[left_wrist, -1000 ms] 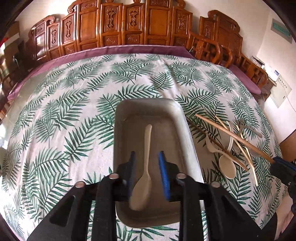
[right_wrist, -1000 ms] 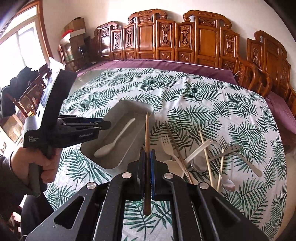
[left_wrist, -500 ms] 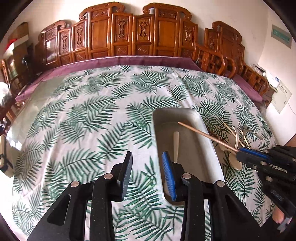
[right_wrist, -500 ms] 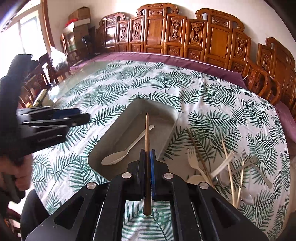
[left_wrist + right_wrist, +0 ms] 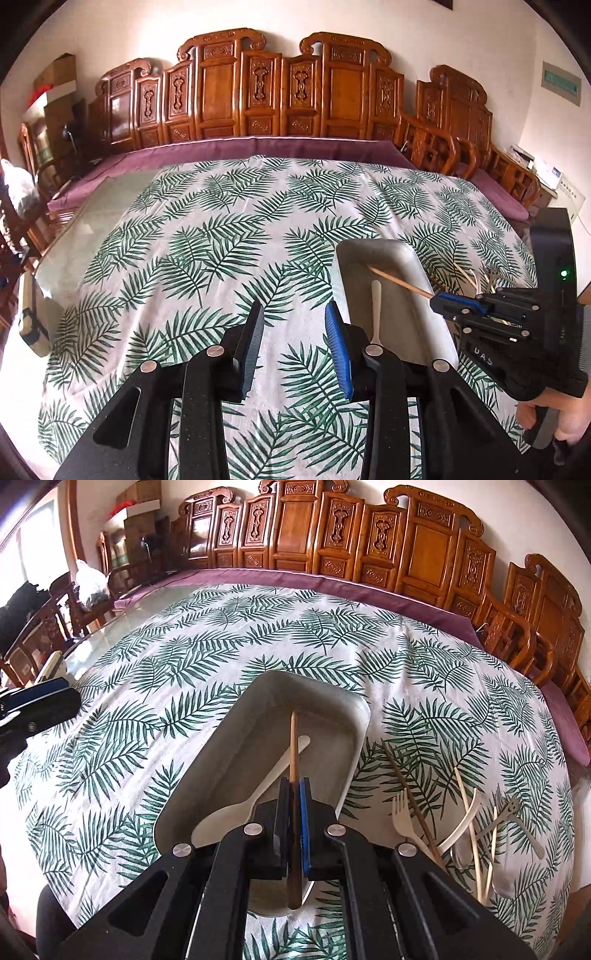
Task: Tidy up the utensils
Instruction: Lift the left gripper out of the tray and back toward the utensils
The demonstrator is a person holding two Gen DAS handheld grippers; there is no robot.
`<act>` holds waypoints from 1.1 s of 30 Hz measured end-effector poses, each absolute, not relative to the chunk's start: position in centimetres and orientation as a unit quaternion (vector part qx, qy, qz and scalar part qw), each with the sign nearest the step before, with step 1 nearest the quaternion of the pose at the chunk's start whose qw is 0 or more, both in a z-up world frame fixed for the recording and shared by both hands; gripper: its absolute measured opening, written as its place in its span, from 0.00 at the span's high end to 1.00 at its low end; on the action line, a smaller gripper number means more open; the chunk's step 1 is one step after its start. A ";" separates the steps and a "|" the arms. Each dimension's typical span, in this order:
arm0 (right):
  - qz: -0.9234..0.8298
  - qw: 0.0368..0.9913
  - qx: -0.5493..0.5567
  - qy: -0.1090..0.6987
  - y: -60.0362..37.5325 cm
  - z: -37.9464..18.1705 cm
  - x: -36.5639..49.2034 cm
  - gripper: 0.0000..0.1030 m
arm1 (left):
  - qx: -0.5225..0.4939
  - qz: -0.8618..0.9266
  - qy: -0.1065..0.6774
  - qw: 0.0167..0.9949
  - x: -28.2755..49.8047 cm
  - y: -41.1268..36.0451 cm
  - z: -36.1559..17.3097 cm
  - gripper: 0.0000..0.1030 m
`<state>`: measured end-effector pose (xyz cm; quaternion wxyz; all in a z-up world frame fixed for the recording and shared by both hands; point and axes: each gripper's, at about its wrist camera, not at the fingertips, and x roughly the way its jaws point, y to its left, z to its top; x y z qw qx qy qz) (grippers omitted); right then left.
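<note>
Carved wooden chairs (image 5: 280,96) line the far wall behind a table spread with a palm-leaf tablecloth (image 5: 207,236). From the left wrist camera, the left gripper (image 5: 295,347) now hangs over bare cloth to the left of the grey tray (image 5: 417,258); a second ago it stood right over the tray with the white spoon (image 5: 376,306) between its fingers. Its fingers stand apart with nothing between them, a little wider than a second ago, and it points down at a slant toward the cloth. The spoon lies inside the tray, its handle toward the far end. At the right, the right gripper (image 5: 434,297), held in a hand (image 5: 565,424), has come in over the tray's right rim, reaching leftward with a chopstick (image 5: 400,282) whose tip is above the tray's far part.

Seen from the right wrist camera, the same tablecloth (image 5: 184,664) fills the view and the tray (image 5: 343,775) sits straight ahead, larger and more central than before. The right gripper (image 5: 294,786) tilts steeply down over the tray, its fingers pressed together on the chopstick (image 5: 293,746), which points to the tray's far end above the spoon (image 5: 258,797). The left gripper (image 5: 40,705) has drawn off to the left edge. A white fork (image 5: 402,818), further chopsticks (image 5: 467,805) and other cutlery lie loose on the cloth right of the tray.
</note>
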<state>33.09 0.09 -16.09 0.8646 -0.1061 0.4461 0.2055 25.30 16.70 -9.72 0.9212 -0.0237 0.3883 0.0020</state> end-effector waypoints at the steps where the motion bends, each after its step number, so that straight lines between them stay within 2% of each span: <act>1: 0.205 0.864 -0.103 0.448 0.1 -16.2 33.1 0.94 | -0.024 0.002 0.388 0.921 25.2 16.8 -9.7 0.68; 10: 0.198 0.862 -0.088 0.458 0.2 -16.4 33.8 0.94 | -0.022 0.002 0.391 0.920 24.9 16.8 -9.7 0.68; 17: 0.228 0.854 -0.036 0.466 -0.3 -16.1 34.0 0.93 | -0.019 0.001 0.394 0.919 24.5 16.4 -10.0 0.68; 25: 0.255 0.852 -0.036 0.455 -0.5 -15.2 32.8 0.93 | -0.015 -0.005 0.396 0.918 24.6 15.3 -10.2 0.68; 33: 0.248 0.869 -0.052 0.425 -6.4 -13.8 30.4 0.93 | -0.010 -0.028 0.392 0.919 24.1 12.6 -9.9 0.68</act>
